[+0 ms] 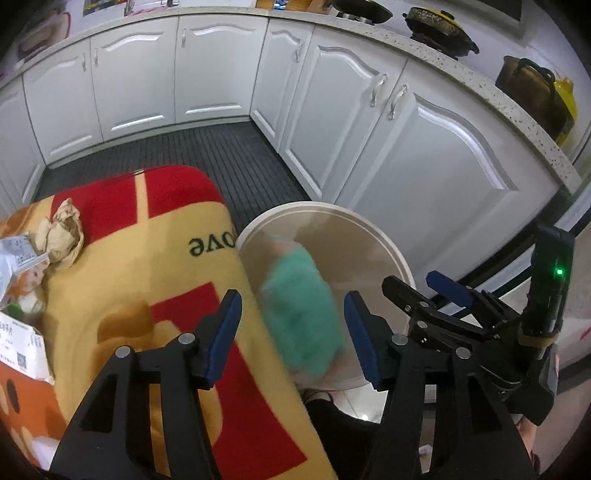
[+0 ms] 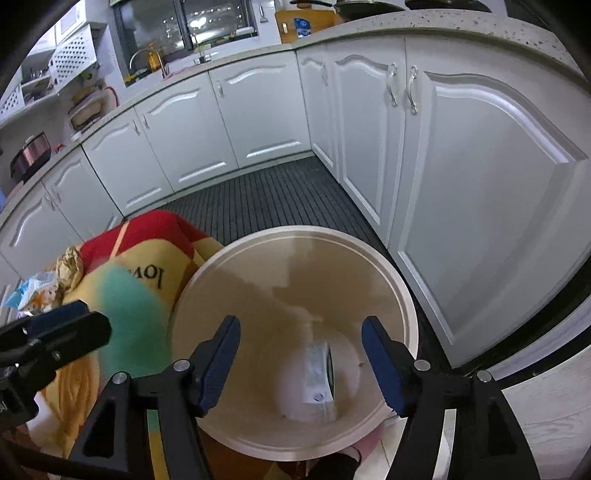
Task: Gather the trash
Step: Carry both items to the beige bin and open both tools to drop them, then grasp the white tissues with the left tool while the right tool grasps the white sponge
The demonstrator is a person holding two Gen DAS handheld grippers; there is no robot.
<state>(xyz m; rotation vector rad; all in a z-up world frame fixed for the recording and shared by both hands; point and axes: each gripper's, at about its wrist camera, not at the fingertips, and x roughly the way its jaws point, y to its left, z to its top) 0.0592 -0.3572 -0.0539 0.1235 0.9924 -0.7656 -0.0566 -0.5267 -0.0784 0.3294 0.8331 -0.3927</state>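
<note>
A blurred green item (image 1: pixel 301 314) is in the air between my left gripper's (image 1: pixel 291 328) open fingers, over the edge of the cream round bin (image 1: pixel 391 251). It also shows as a green blur in the right wrist view (image 2: pixel 129 317). My right gripper (image 2: pixel 301 358) is open and empty above the bin (image 2: pixel 406 306), where a white wrapper (image 2: pixel 317 376) lies at the bottom. A crumpled brown paper ball (image 1: pixel 61 236) and a white printed wrapper (image 1: pixel 18 254) lie on the yellow and red blanket (image 1: pixel 147 266).
An orange and white carton (image 1: pixel 22 354) stands at the left edge of the blanket. White kitchen cabinets (image 1: pixel 406 147) line the back and right, with pots on the counter (image 1: pixel 439 29). A dark ribbed mat (image 1: pixel 221 155) covers the floor.
</note>
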